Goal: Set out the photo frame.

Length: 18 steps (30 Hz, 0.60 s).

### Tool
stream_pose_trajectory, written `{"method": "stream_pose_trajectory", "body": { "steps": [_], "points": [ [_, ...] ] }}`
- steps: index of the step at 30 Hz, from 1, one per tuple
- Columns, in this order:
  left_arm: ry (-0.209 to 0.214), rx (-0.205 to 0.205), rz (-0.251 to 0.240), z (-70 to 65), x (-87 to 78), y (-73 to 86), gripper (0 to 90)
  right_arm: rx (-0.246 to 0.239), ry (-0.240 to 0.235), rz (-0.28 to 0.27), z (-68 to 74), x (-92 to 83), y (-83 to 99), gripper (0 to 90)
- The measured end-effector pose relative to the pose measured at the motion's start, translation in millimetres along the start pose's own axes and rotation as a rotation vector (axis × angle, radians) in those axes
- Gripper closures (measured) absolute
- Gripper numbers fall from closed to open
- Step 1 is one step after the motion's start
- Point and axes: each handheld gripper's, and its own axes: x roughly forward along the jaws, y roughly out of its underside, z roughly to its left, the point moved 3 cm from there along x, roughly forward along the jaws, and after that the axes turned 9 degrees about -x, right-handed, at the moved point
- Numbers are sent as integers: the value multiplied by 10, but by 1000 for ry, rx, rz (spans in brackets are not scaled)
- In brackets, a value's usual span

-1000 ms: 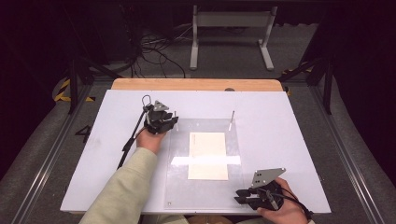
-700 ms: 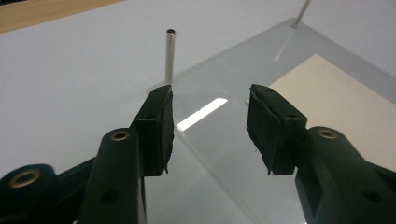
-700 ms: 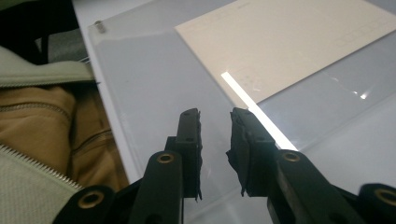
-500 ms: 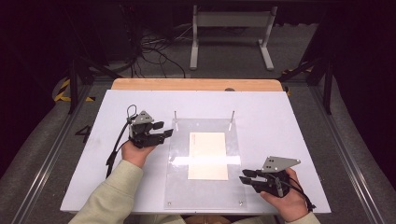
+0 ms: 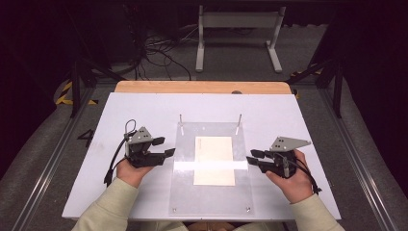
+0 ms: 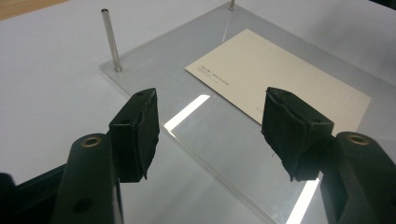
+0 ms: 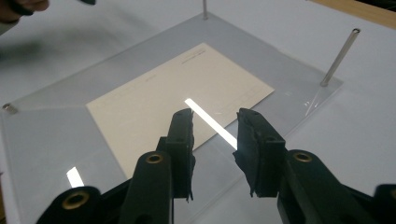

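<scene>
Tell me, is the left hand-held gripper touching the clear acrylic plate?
Apart. The high view shows the left hand-held gripper beside the clear acrylic plate, white table between them.

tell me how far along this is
Done: the card lies flat under or on the clear plate, between two pins. In hand: nothing; the left gripper and right gripper face the plate's sides, jaws open, having just widened. Left: gripping the plate or card, which neither touches yet.
</scene>
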Motion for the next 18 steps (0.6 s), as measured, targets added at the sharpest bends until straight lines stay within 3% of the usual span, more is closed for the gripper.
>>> {"method": "stream_pose_trajectory", "body": {
  "steps": [3,12,18],
  "points": [
    [3,6,-8,-39,-67,45,368,42,50,36,-140,74,-77,664],
    [11,-11,-29,-92,-270,175,355,0,64,17,-392,236,-295,677],
    [27,-9,-34,-101,-322,193,348,40,98,0,-590,343,-352,648]
  ]
}}
